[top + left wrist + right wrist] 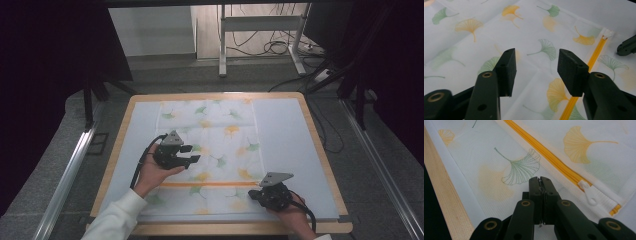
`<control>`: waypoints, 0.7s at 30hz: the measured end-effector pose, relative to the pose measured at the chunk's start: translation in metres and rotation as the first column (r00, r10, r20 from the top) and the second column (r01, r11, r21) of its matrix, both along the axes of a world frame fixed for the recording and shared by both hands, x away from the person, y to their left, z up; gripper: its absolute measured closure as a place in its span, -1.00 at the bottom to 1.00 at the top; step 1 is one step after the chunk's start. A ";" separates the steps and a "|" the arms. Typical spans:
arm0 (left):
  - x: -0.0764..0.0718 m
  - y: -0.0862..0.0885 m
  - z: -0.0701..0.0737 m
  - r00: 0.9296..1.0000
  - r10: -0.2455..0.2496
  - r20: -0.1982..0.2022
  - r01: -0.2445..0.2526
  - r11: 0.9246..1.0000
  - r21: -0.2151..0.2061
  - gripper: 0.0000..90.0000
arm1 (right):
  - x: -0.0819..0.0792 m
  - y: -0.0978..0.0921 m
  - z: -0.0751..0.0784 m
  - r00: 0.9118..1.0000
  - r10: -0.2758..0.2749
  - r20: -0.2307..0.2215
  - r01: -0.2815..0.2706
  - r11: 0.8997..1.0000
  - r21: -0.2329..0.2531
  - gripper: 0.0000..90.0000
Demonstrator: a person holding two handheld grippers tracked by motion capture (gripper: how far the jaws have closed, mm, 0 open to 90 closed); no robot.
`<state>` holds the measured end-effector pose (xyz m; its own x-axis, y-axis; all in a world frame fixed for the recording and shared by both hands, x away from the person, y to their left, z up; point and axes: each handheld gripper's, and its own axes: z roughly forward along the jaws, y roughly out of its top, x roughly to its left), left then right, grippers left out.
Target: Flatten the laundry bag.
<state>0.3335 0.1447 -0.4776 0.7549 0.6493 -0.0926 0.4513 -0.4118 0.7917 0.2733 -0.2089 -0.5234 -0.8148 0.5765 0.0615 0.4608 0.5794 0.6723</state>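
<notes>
Mesh zip bag (210,150) is being pinched at lower right by the right gripper (540,180), left gripper (536,72) being held wide; thin fabric is judged liable to slip.

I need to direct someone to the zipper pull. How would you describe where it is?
On the wooden-edged table lies a white mesh bag printed with ginkgo leaves. An orange zipper crosses it near the person's side. At the zipper's right end, beside the right gripper, sits the pull: a small white plastic tab.
</notes>
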 end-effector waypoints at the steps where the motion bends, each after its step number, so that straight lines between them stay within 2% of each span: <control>1: -0.002 0.000 -0.003 1.000 0.005 0.000 -0.005 1.000 0.001 0.03 | 0.000 0.000 0.000 1.000 0.001 0.002 -0.001 1.000 0.000 0.94; 3: -0.005 0.002 -0.007 1.000 0.014 -0.001 -0.014 1.000 0.028 -0.01 | 0.000 0.000 0.000 1.000 0.001 0.000 -0.001 1.000 0.001 0.94; 8: -0.016 0.008 -0.010 0.999 0.037 -0.010 -0.038 0.999 -0.010 -0.04 | 0.000 0.001 0.001 1.000 0.008 0.000 -0.008 1.000 -0.007 0.94; 13: -0.031 0.004 -0.009 0.999 0.031 -0.009 -0.031 0.999 -0.042 -0.05 | 0.003 0.001 0.000 1.000 0.008 -0.007 -0.008 1.000 -0.004 0.94; 18: -0.042 -0.008 -0.008 1.000 0.012 -0.002 -0.012 1.000 -0.015 -0.09 | 0.004 0.001 0.000 1.000 0.004 -0.020 -0.004 1.000 0.006 0.94; 21: -0.046 -0.016 -0.008 1.000 -0.008 -0.005 0.008 1.000 -0.004 -0.11 | 0.003 0.001 0.001 1.000 0.001 -0.010 -0.001 1.000 -0.002 0.94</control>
<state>0.2877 0.1285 -0.4854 0.7597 0.6427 -0.0992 0.4520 -0.4122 0.7911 0.2762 -0.2074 -0.5228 -0.8149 0.5755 0.0686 0.4666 0.5811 0.6668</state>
